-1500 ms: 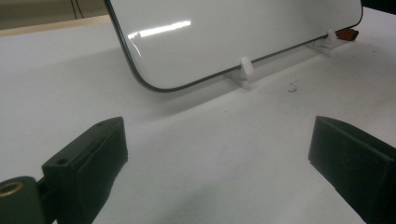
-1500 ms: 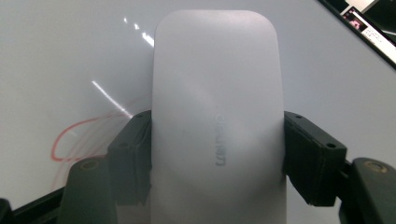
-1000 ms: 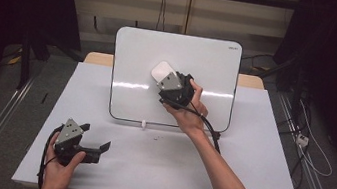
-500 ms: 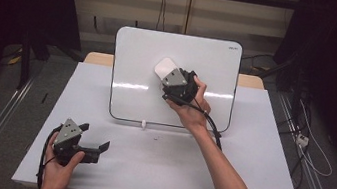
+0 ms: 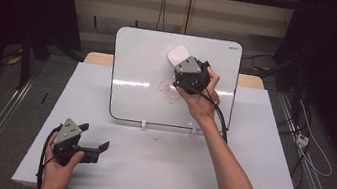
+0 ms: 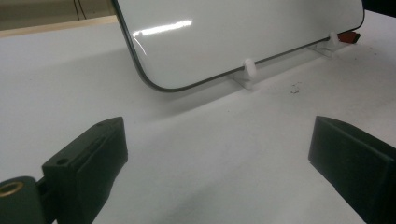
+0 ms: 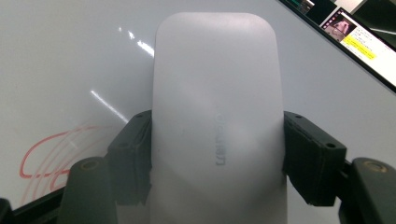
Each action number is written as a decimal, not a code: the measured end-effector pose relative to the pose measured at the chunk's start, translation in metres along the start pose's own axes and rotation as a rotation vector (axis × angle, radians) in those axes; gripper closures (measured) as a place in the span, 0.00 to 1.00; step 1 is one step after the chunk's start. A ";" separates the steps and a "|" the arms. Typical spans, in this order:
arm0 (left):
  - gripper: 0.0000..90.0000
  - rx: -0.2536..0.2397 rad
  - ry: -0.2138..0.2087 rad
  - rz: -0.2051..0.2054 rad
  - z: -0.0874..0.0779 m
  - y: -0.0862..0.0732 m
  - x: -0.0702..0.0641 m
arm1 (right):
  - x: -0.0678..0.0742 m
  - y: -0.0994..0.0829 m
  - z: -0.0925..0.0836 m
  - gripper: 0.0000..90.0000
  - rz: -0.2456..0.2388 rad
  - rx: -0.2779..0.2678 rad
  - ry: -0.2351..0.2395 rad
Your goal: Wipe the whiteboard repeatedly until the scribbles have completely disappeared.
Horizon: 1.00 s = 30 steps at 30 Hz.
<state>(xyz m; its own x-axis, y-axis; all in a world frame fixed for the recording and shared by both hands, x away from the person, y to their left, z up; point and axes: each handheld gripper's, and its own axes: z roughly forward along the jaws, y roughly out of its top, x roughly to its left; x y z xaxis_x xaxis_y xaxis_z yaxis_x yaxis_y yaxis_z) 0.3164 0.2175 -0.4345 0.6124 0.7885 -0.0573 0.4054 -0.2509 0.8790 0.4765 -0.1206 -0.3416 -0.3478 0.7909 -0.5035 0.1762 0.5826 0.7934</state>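
Note:
A whiteboard [image 5: 144, 71] stands tilted on small white clips at the back of the white table [image 5: 255, 178]. Red scribbles [image 5: 169, 92] [image 7: 51, 154] mark its middle. My right gripper [image 5: 181, 61] [image 7: 217, 144] is shut on a white eraser block [image 5: 178, 54] [image 7: 217, 93], held against the board's upper right part, above the scribbles. My left gripper [image 5: 96, 139] [image 6: 219, 158] rests on the table's front left, jaws open with nothing between them, facing the board's lower left corner [image 6: 154, 84].
A red marker tip [image 6: 348, 36] lies by the board's right clip in the left gripper view. A dark speck [image 6: 294, 87] sits on the table before the board. Cables and metal rails run along the floor on both sides of the table.
My right gripper has carried the eraser up and to the right over the board, uncovering the red scribbles. The left gripper has stayed in place.

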 end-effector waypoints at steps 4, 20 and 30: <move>0.05 0.001 -0.009 -0.006 0.001 0.000 -0.001 | 0.010 -0.002 -0.001 0.35 -0.044 0.010 0.004; 0.05 0.008 -0.004 0.008 0.003 0.000 -0.003 | 0.068 -0.019 -0.012 0.35 -0.162 0.000 0.080; 0.05 -0.002 -0.006 -0.008 0.002 -0.001 0.000 | 0.042 -0.019 -0.011 0.35 -0.123 0.005 0.067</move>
<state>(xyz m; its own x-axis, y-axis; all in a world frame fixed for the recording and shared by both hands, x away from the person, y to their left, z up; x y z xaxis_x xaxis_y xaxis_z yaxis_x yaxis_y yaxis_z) 0.3169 0.2164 -0.4358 0.6129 0.7873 -0.0670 0.4091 -0.2436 0.8794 0.4487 -0.1004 -0.3745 -0.4278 0.6994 -0.5726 0.1331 0.6753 0.7254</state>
